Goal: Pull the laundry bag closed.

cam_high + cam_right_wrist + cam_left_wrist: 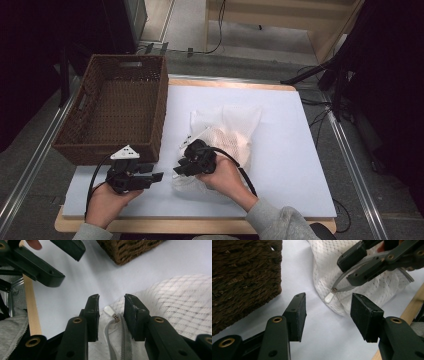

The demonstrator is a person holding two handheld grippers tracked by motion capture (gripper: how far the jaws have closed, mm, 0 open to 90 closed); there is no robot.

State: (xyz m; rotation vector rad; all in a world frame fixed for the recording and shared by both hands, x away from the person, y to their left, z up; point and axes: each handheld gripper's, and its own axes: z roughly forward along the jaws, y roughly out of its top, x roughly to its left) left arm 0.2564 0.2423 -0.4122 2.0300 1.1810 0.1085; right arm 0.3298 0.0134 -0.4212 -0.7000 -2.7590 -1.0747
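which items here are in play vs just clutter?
In play, likely: mesh bag, its zipper pull, right gripper straddling the zipper, left gripper open and facing the pull.

Lying about: wicker basket, cables beside the table.

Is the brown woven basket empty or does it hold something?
Empty. The high view shows the bare woven floor of the brown woven basket, nothing inside.

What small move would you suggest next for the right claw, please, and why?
Probably ease the right claw forward a little and close on the white zipper tab. Its jaws are open and straddle the zipper of the mesh bag, with the tab just ahead between them; the left claw waits open nearby.
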